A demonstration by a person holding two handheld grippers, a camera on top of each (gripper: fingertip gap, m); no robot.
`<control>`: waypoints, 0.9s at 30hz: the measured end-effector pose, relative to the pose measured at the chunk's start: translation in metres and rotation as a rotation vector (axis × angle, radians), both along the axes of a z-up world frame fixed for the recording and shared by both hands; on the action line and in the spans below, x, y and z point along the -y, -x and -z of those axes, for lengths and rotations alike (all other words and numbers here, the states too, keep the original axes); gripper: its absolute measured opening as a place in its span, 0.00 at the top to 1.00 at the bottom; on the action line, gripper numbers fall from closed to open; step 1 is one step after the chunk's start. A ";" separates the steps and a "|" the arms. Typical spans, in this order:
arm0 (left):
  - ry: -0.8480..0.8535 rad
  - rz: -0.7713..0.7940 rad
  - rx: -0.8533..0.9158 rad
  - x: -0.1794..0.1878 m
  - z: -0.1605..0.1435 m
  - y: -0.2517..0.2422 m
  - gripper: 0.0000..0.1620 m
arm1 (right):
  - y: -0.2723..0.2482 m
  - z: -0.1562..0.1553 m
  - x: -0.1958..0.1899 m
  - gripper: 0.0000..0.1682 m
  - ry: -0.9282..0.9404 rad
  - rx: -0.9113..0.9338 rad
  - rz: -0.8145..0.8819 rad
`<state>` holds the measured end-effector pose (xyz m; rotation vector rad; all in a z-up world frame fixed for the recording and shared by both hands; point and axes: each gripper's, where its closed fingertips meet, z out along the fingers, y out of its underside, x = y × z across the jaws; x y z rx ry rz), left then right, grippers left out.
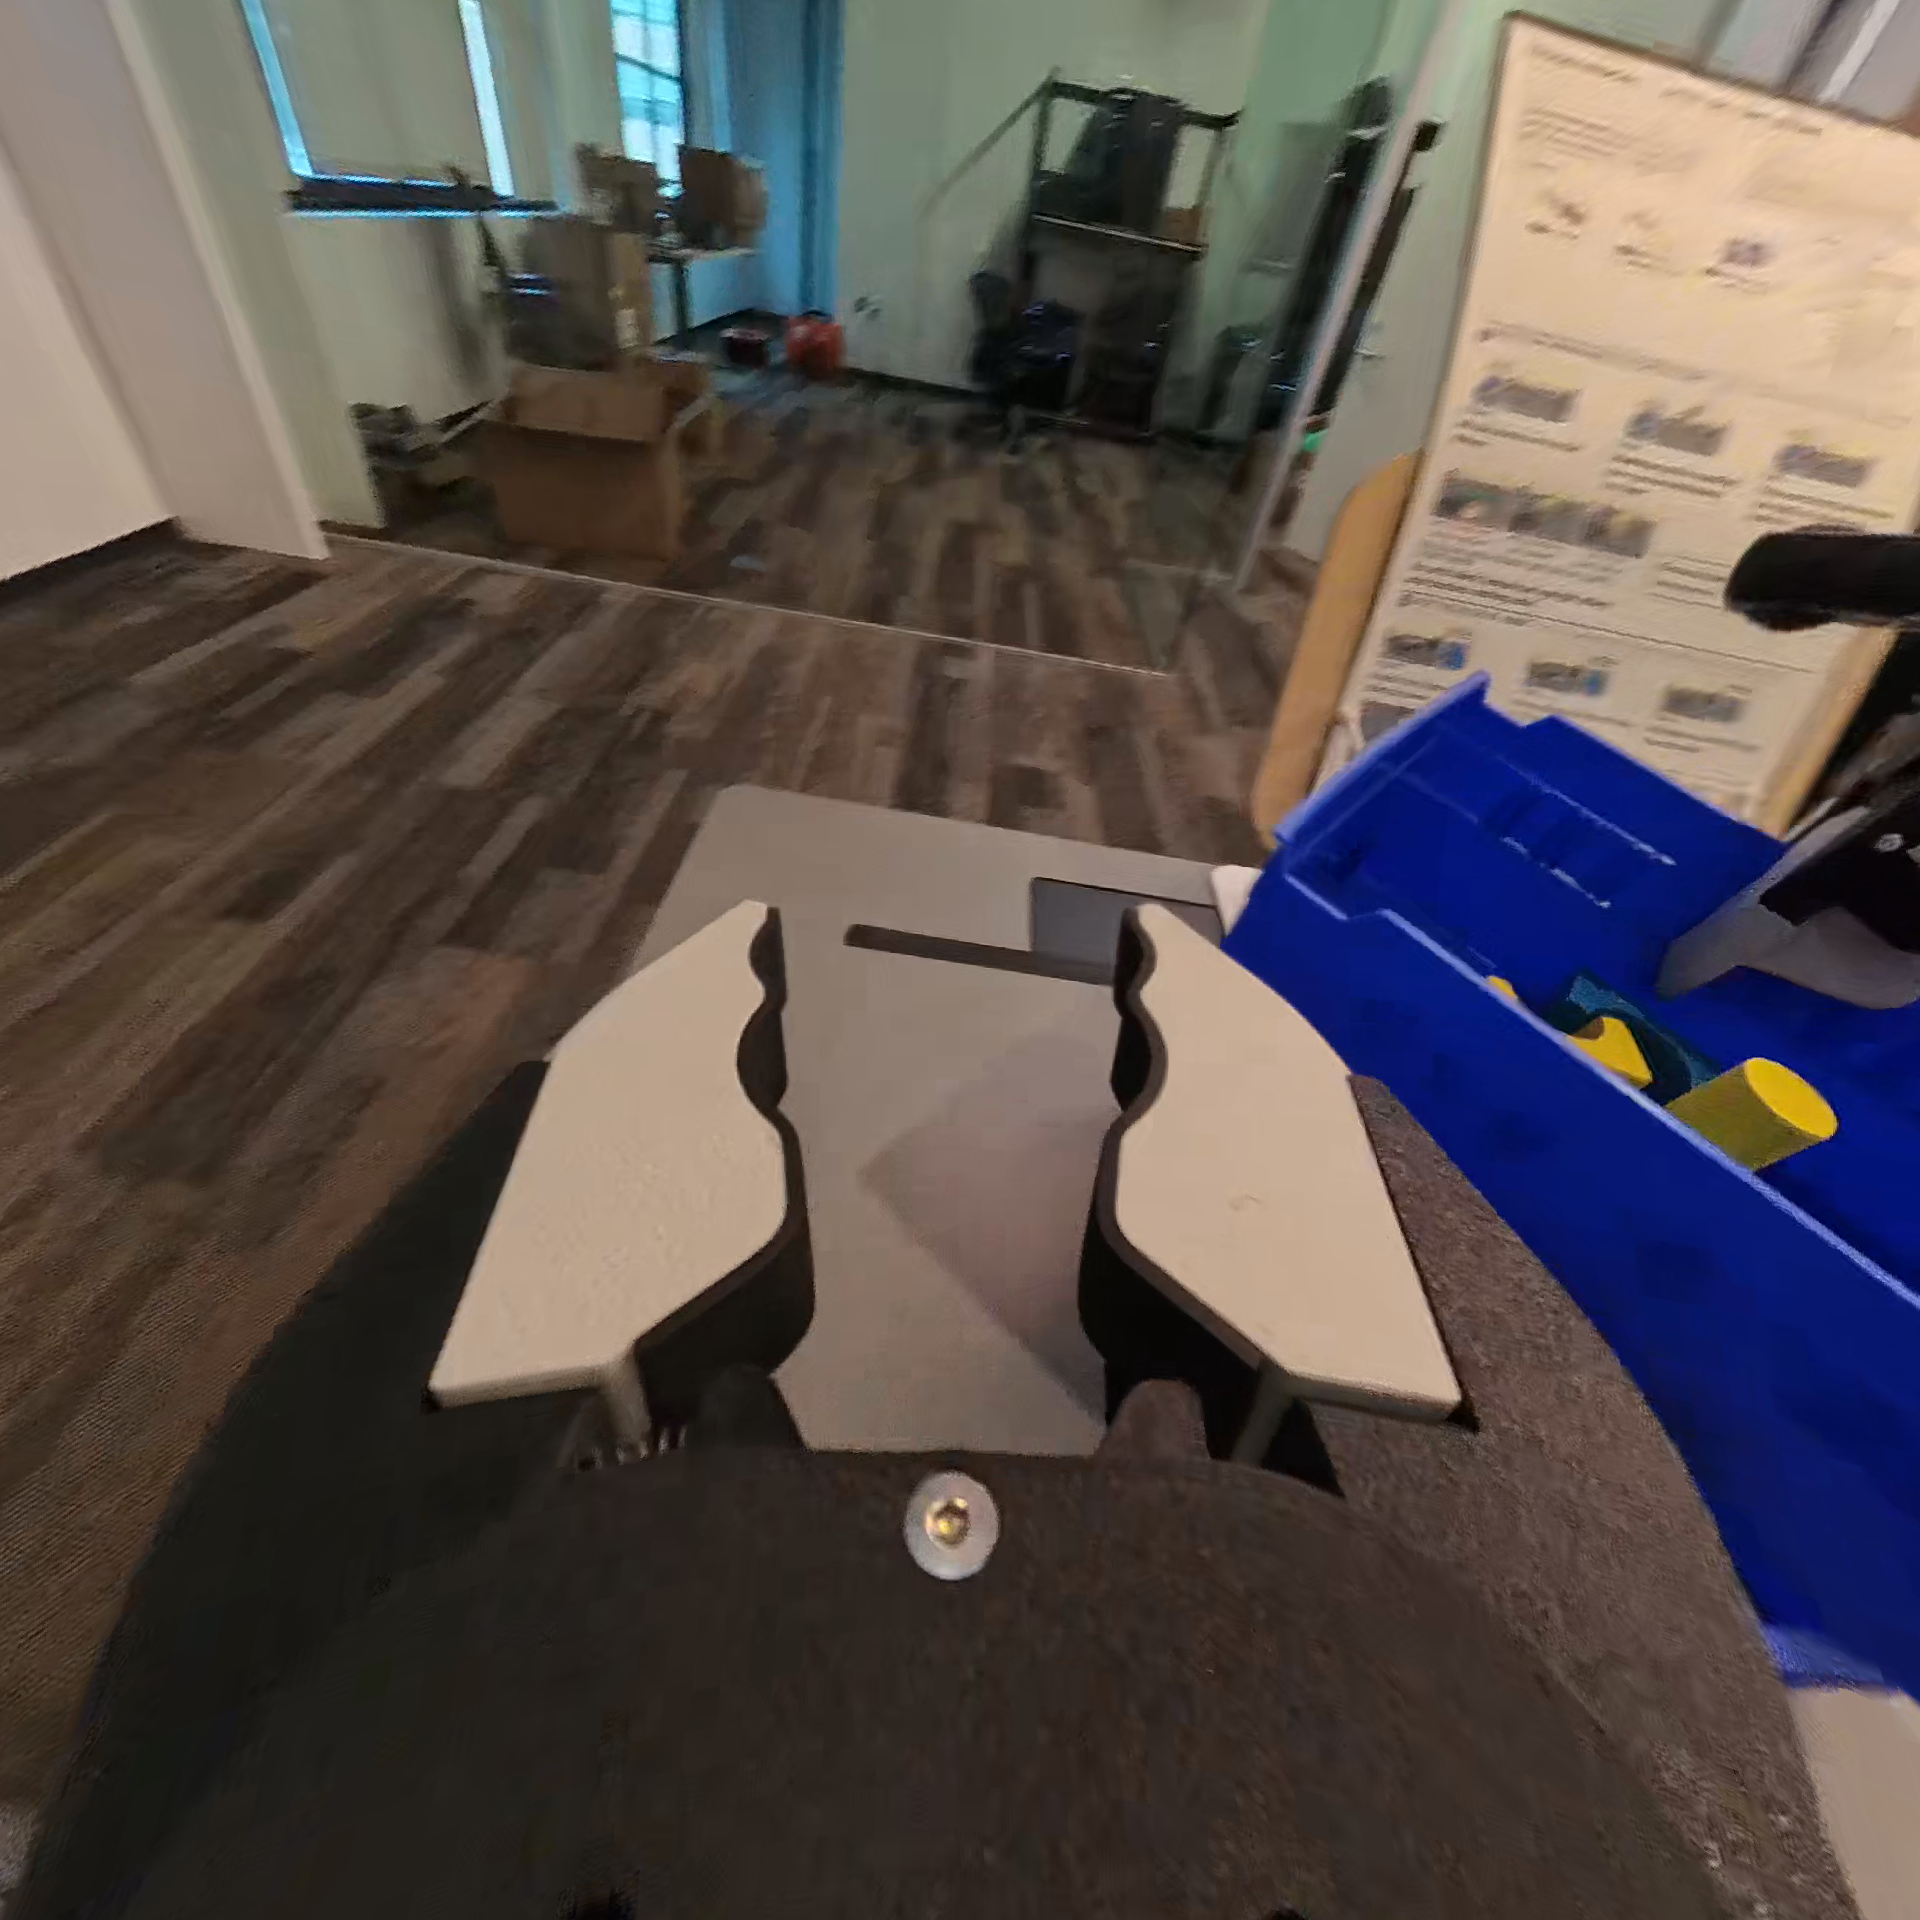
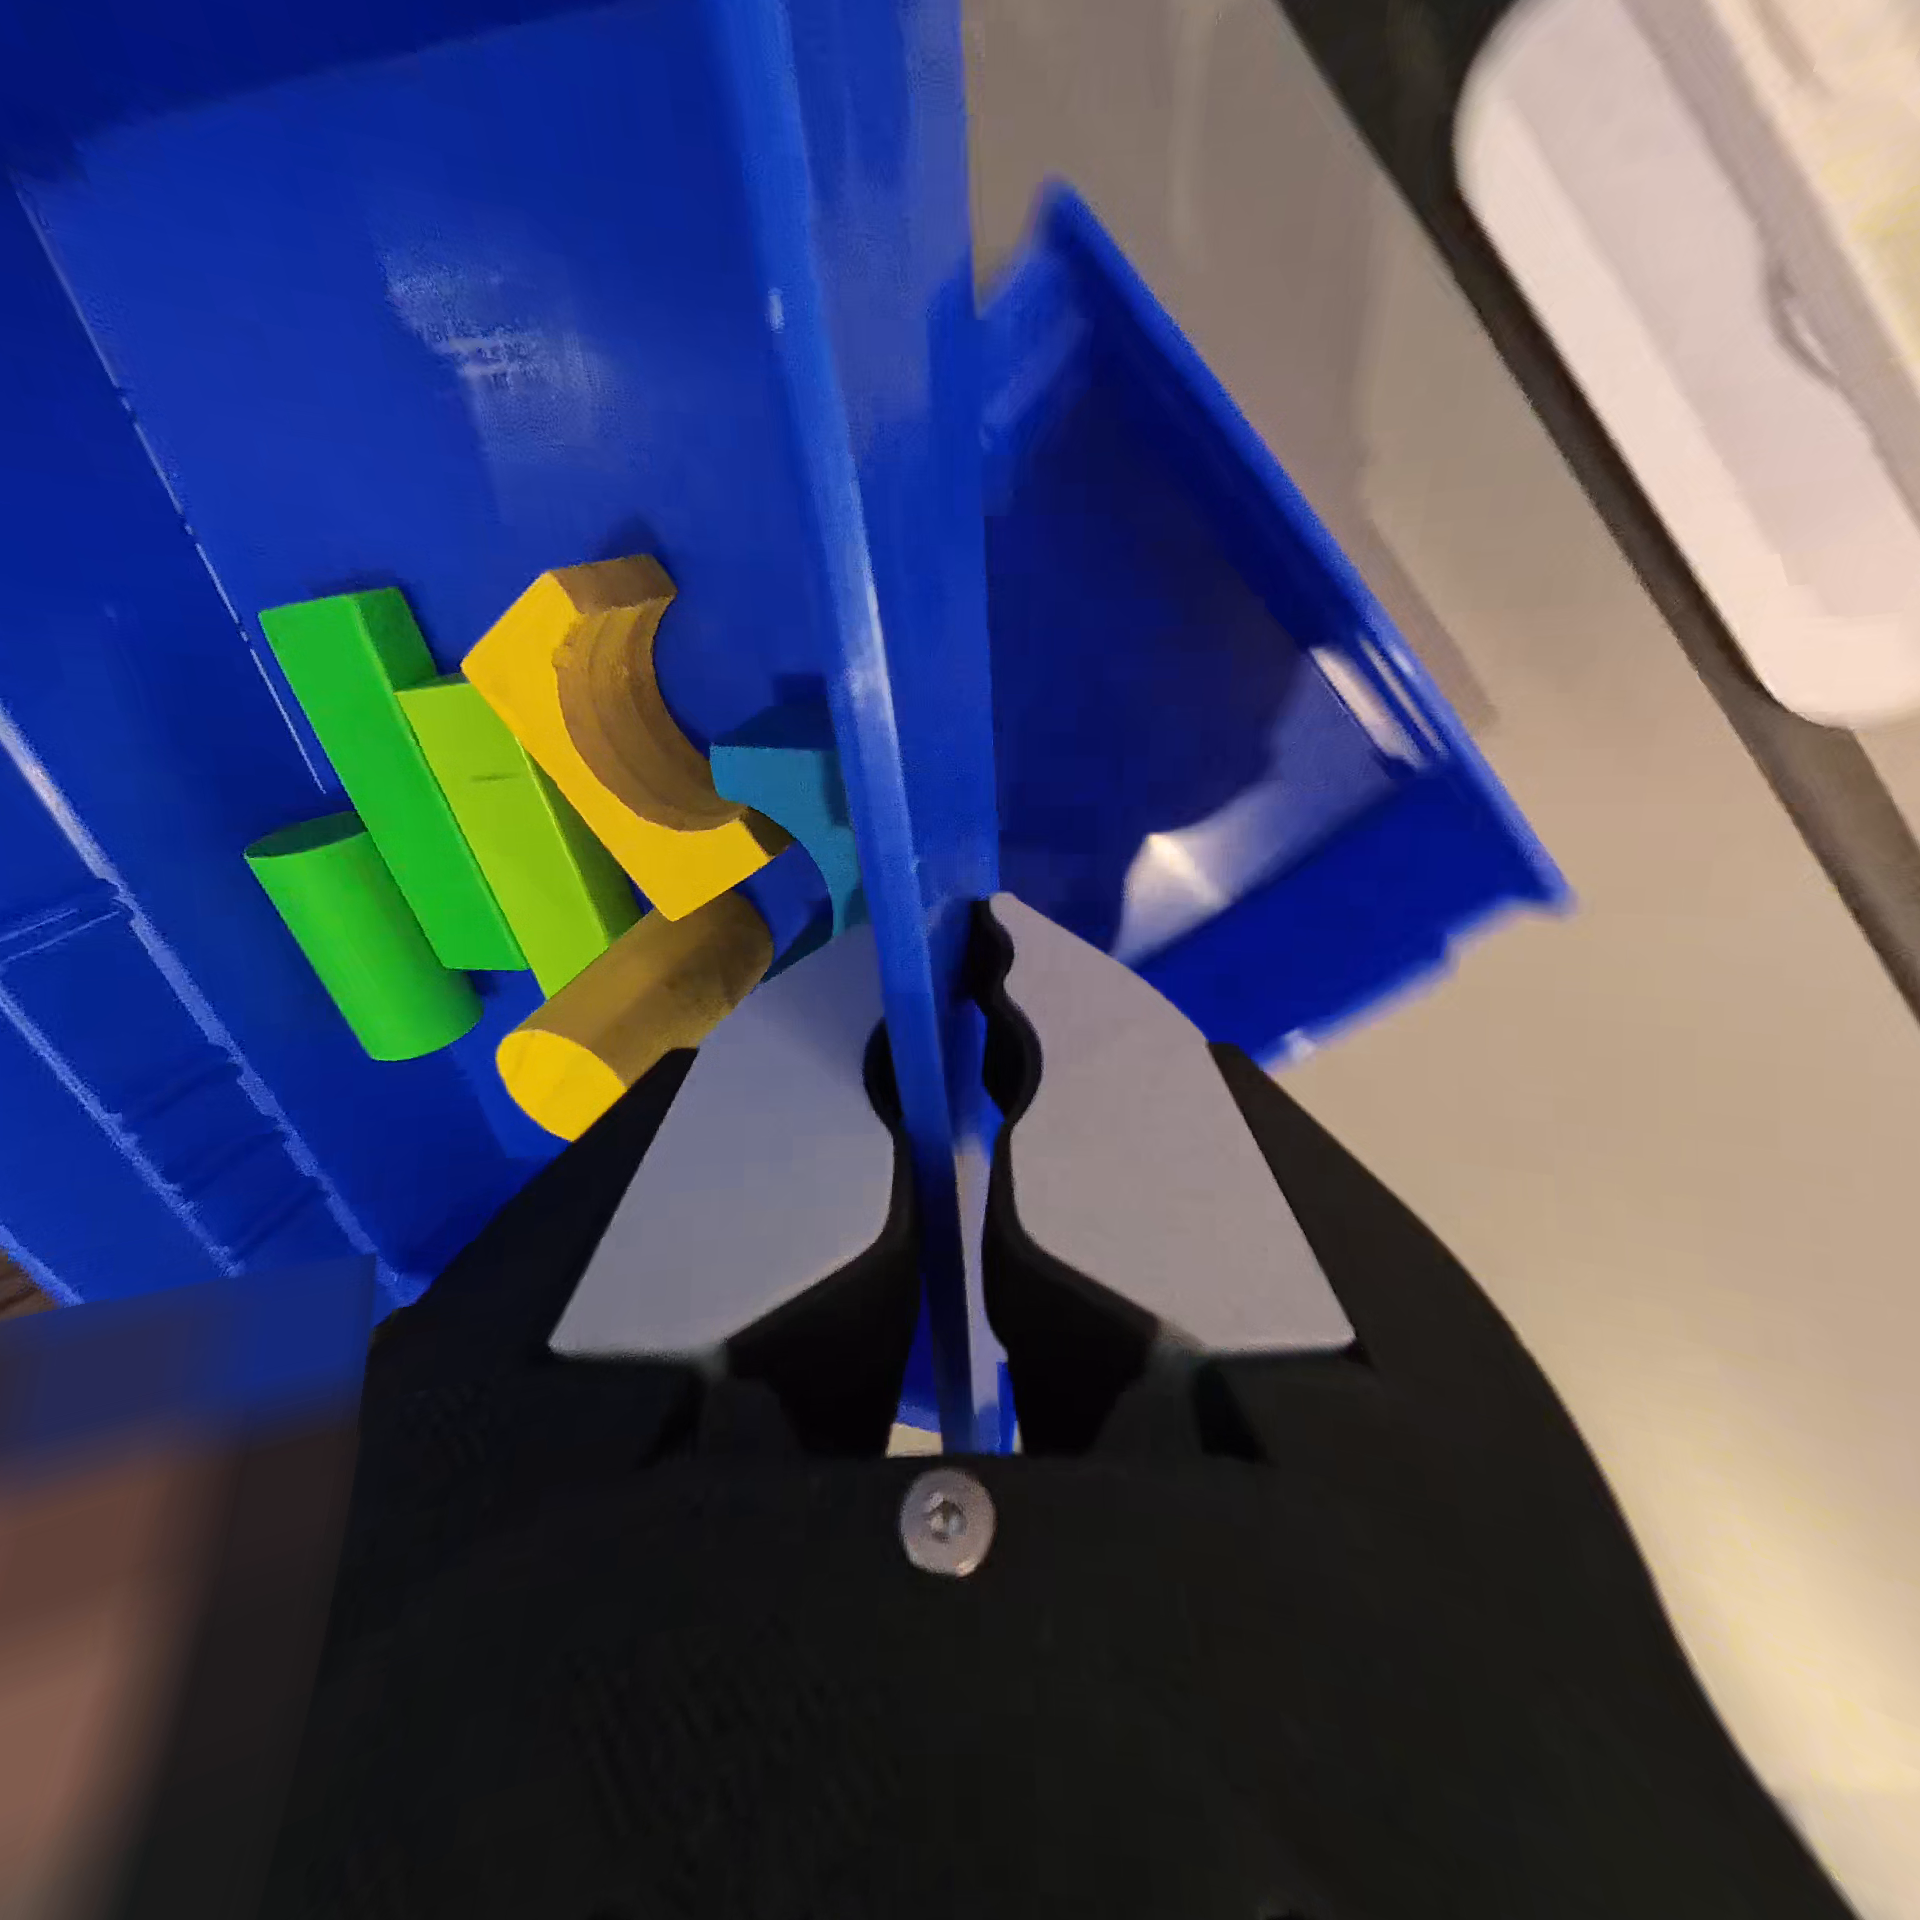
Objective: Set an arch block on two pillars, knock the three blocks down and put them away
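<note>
Fingers [image 2: 1091, 1081] of your right gripper are clenching the blue bin's wall [image 2: 904, 727], left gripper [image 1: 951, 925] gaping empty; blocks stowed, so next you're releasing.

Both views are evenly and fairly brightly lit by soft indoor light. In the left wrist view daylight comes through the windows [image 1: 384, 94] at the far wall, and a faint angular shadow falls on the grey desk [image 1: 935, 1195]. The far room and the poster [image 1: 1683, 343] are smeared by motion blur, and straight lines bow towards the edges. In the right wrist view the blue bin [image 2: 436, 343] shows pale glare streaks, its rim is blurred, and the white object [image 2: 1704, 343] at the upper right is soft and washed out.
</note>
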<state>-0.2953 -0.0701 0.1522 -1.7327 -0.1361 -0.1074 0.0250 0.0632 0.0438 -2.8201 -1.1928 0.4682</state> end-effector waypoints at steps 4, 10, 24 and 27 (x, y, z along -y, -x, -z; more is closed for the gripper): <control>-0.041 -0.055 0.033 0.016 -0.009 0.011 0.59 | 0.092 0.012 0.005 0.95 0.030 -0.045 -0.088; -0.027 -0.152 0.050 0.052 -0.008 0.036 0.54 | 0.183 0.036 0.009 0.95 0.019 -0.013 -0.174; 0.204 -0.020 0.054 0.036 0.038 0.032 0.56 | 0.240 0.134 0.002 0.95 0.088 0.059 -0.090; 0.234 -0.022 0.053 0.033 0.045 0.037 0.57 | 0.234 0.152 -0.005 0.94 0.066 0.058 -0.042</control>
